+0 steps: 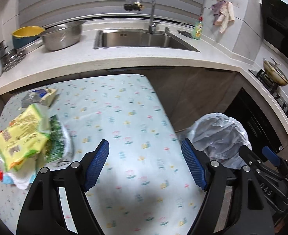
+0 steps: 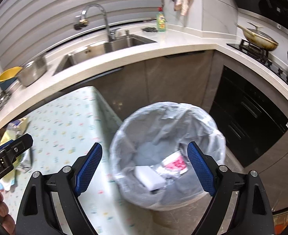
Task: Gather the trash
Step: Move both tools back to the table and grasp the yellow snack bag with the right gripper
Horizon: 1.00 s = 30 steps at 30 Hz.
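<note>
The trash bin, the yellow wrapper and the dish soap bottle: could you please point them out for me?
trash bin [image 2: 124, 129]: right wrist view, left rim of its liner.
yellow wrapper [image 1: 24, 137]: left wrist view, middle of its printed face.
dish soap bottle [image 1: 197, 29]: left wrist view, its label.

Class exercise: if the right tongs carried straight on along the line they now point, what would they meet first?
Probably the lined trash bin: the open, empty right tongs point down into its mouth, where a white block and crumpled wrappers lie. Depth is unclear, so the liner's near rim might come first.
</note>
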Motion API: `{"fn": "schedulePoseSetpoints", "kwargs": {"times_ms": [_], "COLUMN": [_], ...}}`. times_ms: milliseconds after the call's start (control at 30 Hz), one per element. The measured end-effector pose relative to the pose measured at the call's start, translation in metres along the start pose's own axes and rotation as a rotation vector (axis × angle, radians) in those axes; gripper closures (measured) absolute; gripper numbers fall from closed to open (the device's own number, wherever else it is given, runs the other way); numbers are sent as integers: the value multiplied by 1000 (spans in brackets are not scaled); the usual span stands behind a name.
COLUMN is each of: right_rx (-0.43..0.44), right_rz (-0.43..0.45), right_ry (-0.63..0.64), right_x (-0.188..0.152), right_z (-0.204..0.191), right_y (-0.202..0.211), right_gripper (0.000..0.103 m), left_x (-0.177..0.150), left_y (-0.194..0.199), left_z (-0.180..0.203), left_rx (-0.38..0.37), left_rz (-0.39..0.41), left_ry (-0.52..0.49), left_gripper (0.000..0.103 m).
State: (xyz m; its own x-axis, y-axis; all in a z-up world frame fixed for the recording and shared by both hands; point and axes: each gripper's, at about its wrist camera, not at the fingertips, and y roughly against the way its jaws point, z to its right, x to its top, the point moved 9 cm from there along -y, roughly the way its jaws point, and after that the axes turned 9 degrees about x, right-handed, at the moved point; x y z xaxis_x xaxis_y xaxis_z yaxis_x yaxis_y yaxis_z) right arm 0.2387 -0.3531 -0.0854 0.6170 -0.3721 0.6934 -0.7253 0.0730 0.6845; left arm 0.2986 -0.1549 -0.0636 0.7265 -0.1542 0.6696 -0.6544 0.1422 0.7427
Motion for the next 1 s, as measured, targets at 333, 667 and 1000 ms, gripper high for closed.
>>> {"fn": "schedulePoseSetpoints", "kwargs": {"times_ms": [333, 667, 1000], "right_rx": [145, 295, 392], "right_rz": [-34, -101, -189], "right_ry": [52, 127, 156], "right_x": [-24, -59, -93], "right_z": [-112, -243, -335], "right_y": [10, 4, -17], "right_gripper": [18, 18, 22], "left_x": [-17, -52, -88], "left_y": [29, 46, 44], "left_z": [-122, -248, -334], "left_rx": [129, 264, 309], "left_rz": [16, -11, -62], "left_ry": [90, 189, 291], "left_gripper": [22, 22, 22]}}
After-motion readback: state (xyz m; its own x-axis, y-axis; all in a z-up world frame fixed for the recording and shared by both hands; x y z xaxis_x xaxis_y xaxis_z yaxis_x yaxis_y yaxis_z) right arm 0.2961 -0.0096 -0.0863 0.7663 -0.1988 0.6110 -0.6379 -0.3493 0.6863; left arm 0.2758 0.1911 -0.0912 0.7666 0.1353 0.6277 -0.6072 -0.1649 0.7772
